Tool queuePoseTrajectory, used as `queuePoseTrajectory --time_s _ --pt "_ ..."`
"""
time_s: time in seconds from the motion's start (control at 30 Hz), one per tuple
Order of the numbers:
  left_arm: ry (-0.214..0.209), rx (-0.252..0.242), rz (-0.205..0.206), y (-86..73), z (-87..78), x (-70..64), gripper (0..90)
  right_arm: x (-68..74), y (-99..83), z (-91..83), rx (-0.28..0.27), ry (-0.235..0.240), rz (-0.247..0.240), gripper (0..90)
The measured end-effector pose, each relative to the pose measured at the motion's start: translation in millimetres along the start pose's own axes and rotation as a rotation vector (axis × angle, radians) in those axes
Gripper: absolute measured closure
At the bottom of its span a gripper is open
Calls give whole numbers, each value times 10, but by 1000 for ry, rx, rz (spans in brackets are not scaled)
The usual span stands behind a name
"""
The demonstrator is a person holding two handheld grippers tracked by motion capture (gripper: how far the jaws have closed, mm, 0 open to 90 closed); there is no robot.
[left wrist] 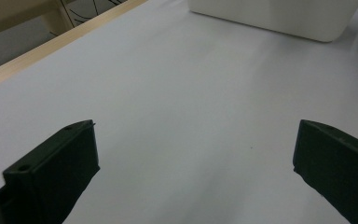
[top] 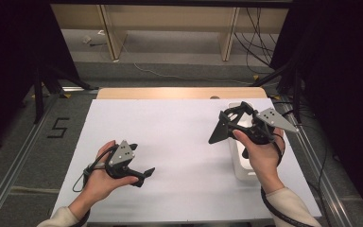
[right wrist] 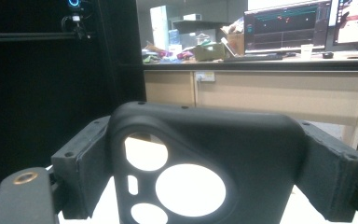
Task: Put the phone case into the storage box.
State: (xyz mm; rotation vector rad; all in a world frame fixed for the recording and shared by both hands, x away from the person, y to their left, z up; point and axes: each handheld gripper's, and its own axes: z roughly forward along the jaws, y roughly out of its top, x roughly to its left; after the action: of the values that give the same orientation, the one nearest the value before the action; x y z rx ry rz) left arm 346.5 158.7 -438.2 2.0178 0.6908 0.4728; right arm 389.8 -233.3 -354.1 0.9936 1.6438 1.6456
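A black phone case [right wrist: 242, 149] with round camera cut-outs stands upright between the jaws of my right gripper [right wrist: 209, 142], which is shut on its two side edges. In the high view that right gripper [top: 227, 124] is held raised at the right with the case [top: 217, 133] pointing left, above a white box [top: 240, 163]. My left gripper [top: 141, 161] rests low over the white table sheet [top: 170, 142] at the front left. Its jaws stand wide apart in the left gripper view, so the left gripper [left wrist: 196, 126] is open and holds nothing.
The white box [left wrist: 279, 16] lies ahead of the left gripper, near the table's right edge. A wooden table edge [top: 179, 92] runs along the back. Black frame legs and cables [top: 260, 38] stand on the floor beyond. A desk with monitors [right wrist: 286, 25] faces the right gripper.
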Motion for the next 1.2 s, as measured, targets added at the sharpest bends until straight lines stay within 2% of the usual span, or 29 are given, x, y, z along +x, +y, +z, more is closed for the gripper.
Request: queuePoseTrajectory --time_s 1.2 --pt "6 -4 -1 2 -6 9 0 -118 109 -83 -40 -38 14 156"
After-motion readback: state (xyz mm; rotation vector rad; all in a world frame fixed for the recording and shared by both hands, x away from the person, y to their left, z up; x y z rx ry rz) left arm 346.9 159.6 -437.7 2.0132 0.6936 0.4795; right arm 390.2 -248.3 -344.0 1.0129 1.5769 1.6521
